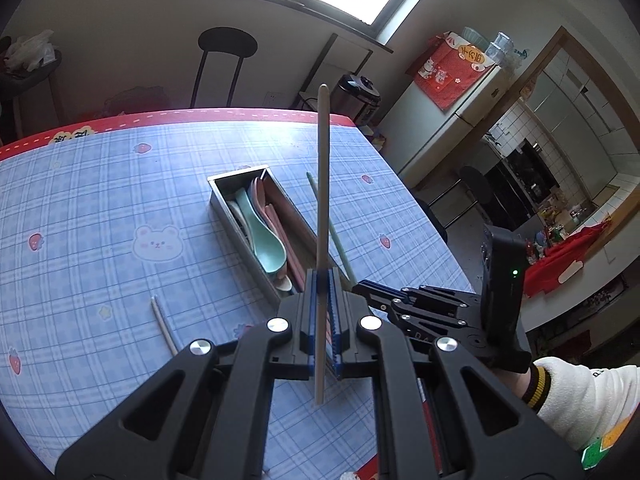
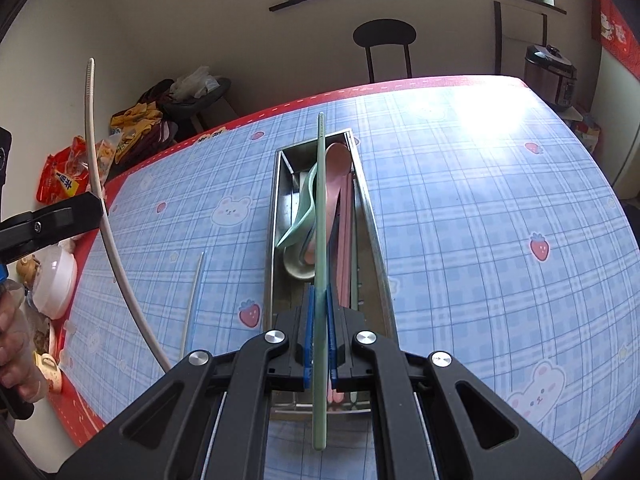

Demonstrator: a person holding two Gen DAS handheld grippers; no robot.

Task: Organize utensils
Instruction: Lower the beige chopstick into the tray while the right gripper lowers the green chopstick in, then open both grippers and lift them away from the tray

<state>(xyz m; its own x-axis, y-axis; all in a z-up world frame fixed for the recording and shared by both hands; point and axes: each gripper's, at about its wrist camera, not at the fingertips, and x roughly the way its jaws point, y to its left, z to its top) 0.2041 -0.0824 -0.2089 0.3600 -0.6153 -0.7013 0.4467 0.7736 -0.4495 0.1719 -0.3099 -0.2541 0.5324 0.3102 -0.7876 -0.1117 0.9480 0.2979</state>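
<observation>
1. The metal utensil box [image 2: 372, 216] sits mid-table on the blue plaid tablecloth [image 2: 480, 200]. Already in it are a mint green spoon [image 1: 264, 236], a pink spoon [image 2: 336, 168] and some pink chopsticks [image 2: 344, 240] lying lengthwise along one side, so a good part of the sorting looks done.

2. Your right gripper [image 2: 319, 336] has its fingers clamped on a mint green chopstick [image 2: 319, 208]. It hangs above the box, roughly in line with its long axis, and has not yet been laid inside. The left wrist view shows the far end of that same chopstick beyond the box's wall.

3. Your left gripper [image 1: 322, 320] has its fingers pressed together on a beige chopstick [image 1: 323, 184]. The stick points up and away over the table, to the left of the box as the right wrist view shows it, well clear of the opening.

4. One more beige chopstick [image 1: 164, 326] lies loose on the cloth, near the box but apart from it, on the side where your left gripper is.

5. By my reading, three pieces are left: the two you hold need setting into the box, then the loose one needs picking up and following them.

6. Beyond the table you have a black chair [image 2: 386, 46], a rice cooker [image 2: 554, 76] and snack packets [image 2: 60, 178] on the floor; none of it seems part of the job.
</observation>
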